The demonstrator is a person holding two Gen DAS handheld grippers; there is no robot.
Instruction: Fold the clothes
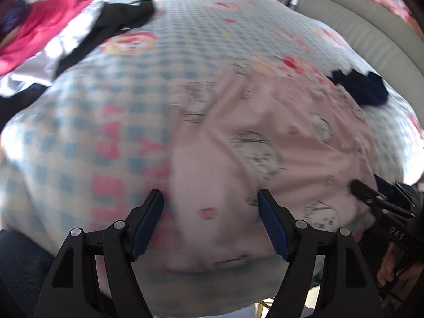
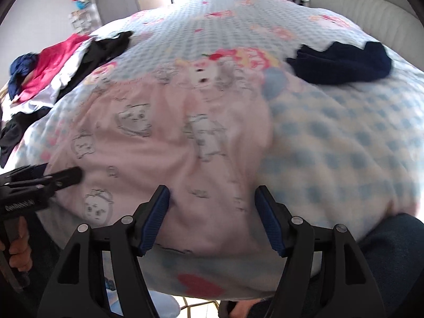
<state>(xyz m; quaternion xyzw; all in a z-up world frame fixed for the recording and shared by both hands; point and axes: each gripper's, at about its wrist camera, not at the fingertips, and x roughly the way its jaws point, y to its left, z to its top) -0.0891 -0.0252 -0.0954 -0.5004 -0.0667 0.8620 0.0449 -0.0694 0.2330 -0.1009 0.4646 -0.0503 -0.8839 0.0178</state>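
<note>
Left wrist view: my left gripper point(image 1: 210, 198) hangs over the near edge of the pink garment point(image 1: 251, 159), its fingers point(image 1: 151, 220) spread apart and holding nothing. The garment lies flat on the bed point(image 1: 198, 26), on a blue checked cover. The right gripper point(image 1: 371, 196) shows at the garment's right edge. One dark blue garment point(image 1: 360, 87) lies beyond, and a pile of clothes point(image 1: 53, 39) far left.

Right wrist view: my right gripper point(image 2: 212, 198) hangs over the same pink garment point(image 2: 164, 145), fingers point(image 2: 156, 217) released. Only here I see a hand point(image 2: 18, 249) gripping the left gripper point(image 2: 63, 177); I cannot tell its finger state from this side.
</note>
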